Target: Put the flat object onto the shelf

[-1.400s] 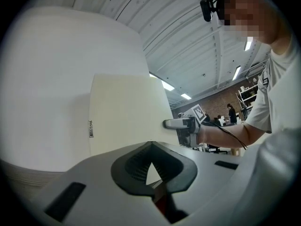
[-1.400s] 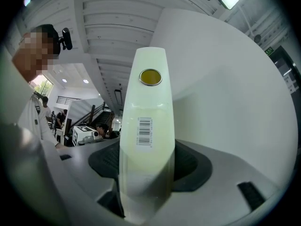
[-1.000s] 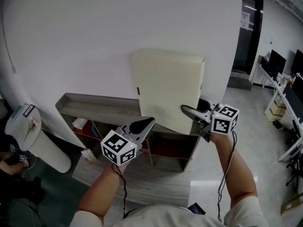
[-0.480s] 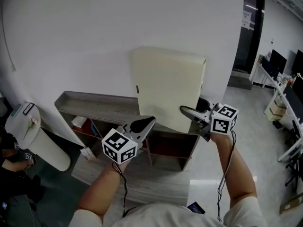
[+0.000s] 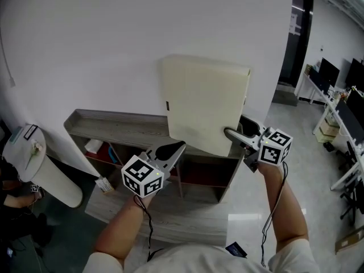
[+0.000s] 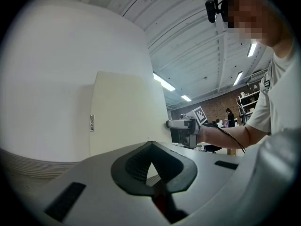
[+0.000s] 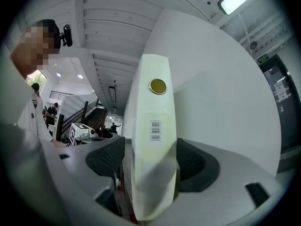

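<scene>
The flat cream box [image 5: 205, 104] stands on edge on top of the low grey wooden shelf [image 5: 114, 127] and leans against the white wall. My right gripper [image 5: 236, 127] reaches around the box's lower right edge. In the right gripper view the box's narrow side [image 7: 153, 140], with a barcode label, sits between the jaws of the right gripper [image 7: 150, 161]. Those jaws are opening, and a gap shows at the left pad. My left gripper [image 5: 177, 148] hovers in front of the shelf, shut and empty. In the left gripper view the box [image 6: 124, 112] rises beyond the shut left gripper [image 6: 149, 157].
The shelf's open compartments hold small items [image 5: 95, 148]. A white cylindrical stand [image 5: 34, 164] leans at the left, with a person's hand [image 5: 14, 189] beside it. A doorway [image 5: 298, 33] and desks with monitors [image 5: 335, 78] lie to the right.
The right gripper has drifted a little to the right and its jaws have spread wider around the box edge. The box stays against the wall. The left gripper has barely moved.
</scene>
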Motion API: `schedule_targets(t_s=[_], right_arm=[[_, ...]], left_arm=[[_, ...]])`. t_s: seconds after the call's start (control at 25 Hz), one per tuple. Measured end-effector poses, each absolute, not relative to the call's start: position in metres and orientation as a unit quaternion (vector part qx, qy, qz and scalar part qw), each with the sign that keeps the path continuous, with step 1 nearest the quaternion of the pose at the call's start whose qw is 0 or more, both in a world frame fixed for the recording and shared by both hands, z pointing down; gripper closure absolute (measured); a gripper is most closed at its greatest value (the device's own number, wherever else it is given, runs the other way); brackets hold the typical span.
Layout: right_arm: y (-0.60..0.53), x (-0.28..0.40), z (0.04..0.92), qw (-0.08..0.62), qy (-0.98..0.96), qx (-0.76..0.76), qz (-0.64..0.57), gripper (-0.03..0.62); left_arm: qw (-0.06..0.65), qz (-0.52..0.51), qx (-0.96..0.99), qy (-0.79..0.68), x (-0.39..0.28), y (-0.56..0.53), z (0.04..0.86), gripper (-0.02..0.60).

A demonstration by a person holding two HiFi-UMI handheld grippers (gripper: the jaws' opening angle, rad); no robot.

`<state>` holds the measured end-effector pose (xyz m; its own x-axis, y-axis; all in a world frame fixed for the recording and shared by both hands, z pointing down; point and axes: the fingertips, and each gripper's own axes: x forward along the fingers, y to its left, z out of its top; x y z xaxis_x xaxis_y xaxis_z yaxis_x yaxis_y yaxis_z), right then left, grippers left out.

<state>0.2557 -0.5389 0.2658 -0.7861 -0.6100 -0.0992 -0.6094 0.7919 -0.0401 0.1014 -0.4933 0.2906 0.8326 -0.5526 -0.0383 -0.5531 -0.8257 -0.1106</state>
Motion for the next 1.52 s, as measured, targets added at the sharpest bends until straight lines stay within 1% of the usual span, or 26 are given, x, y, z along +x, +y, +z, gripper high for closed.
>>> schedule_targets(t_s=[0.32, 0.48, 0.64, 0.92, 0.96, 1.08, 1.2, 1.36, 1.52], right_arm=[[-0.507, 0.265, 0.275, 0.04, 0.919, -0.393, 0.004, 0.272], [-0.484, 0.26, 0.281, 0.033, 0.907, -0.421, 0.01, 0.273], [-0.458, 0.238, 0.293, 0.008, 0.897, -0.441, 0.027, 0.273], [-0.405, 0.17, 0.315, -0.017, 0.894, -0.445, 0.054, 0.278], [-0.397, 0.161, 0.317, -0.013, 0.893, -0.446, 0.054, 0.288], [-0.371, 0.131, 0.328, 0.003, 0.895, -0.443, 0.046, 0.346], [-0.348, 0.103, 0.346, -0.001, 0.898, -0.438, 0.041, 0.388], [-0.317, 0.071, 0.367, 0.003, 0.901, -0.433, 0.034, 0.466], [-0.289, 0.049, 0.382, 0.007, 0.903, -0.428, 0.033, 0.518]], left_arm=[[0.051, 0.002, -0.96, 0.276, 0.064, -0.473, 0.301, 0.568], [0.048, 0.002, -0.962, 0.267, 0.045, -0.459, 0.304, 0.568], [0.048, -0.003, -0.965, 0.258, 0.022, -0.443, 0.312, 0.568], [0.039, 0.004, -0.968, 0.249, -0.024, -0.407, 0.325, 0.568], [0.04, 0.004, -0.968, 0.248, -0.03, -0.401, 0.326, 0.568], [0.037, 0.005, -0.969, 0.246, -0.052, -0.38, 0.332, 0.568], [0.033, 0.005, -0.969, 0.243, -0.069, -0.359, 0.342, 0.568], [0.033, -0.008, -0.97, 0.24, -0.086, -0.333, 0.359, 0.568], [0.023, -0.01, -0.971, 0.236, -0.096, -0.309, 0.376, 0.568]])
